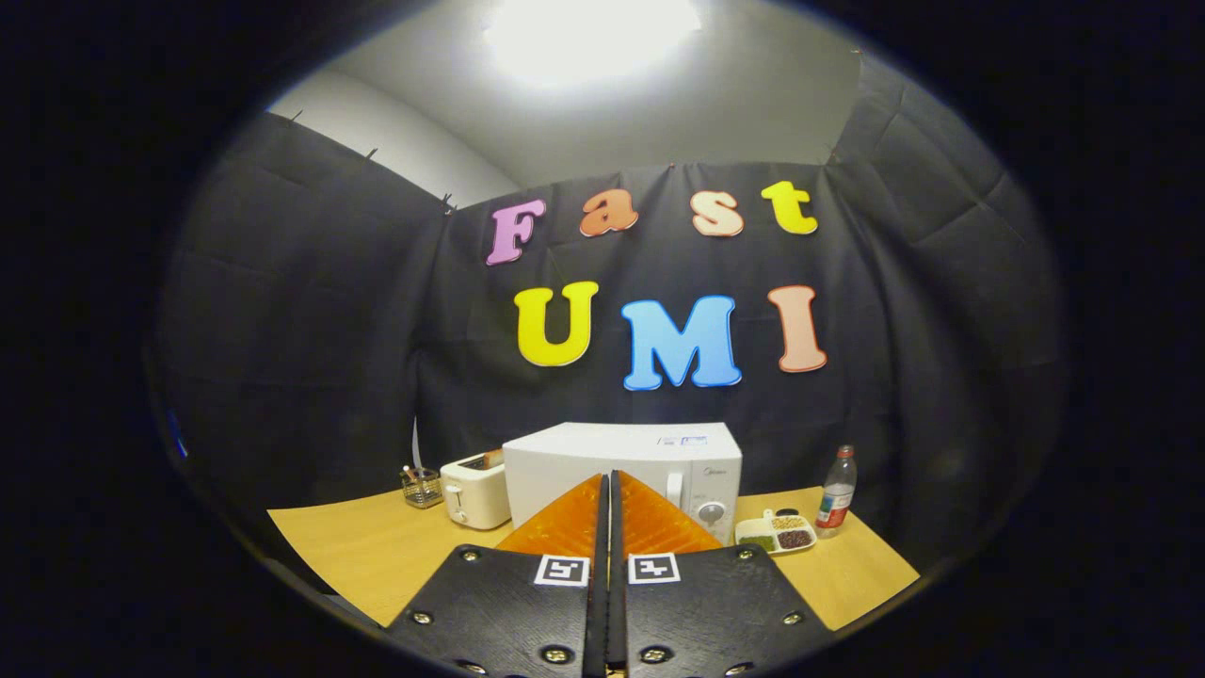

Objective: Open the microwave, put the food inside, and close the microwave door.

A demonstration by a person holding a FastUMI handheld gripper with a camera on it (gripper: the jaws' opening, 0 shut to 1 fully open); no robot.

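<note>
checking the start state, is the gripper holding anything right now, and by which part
Nothing is held. The gripper is shut, its fingers pressed together with nothing between them, pointing at the white box-shaped microwave beyond, whose door is closed.

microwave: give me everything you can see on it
The microwave is a white box, glossy like painted metal or plastic, standing upright on the wooden table with its door shut. A vertical handle and a round dial sit on its front right panel; a small sticker lies on top. The toaster stands close by one side, the divided snack dish by the other. The closed tongs overlap its front.
</note>
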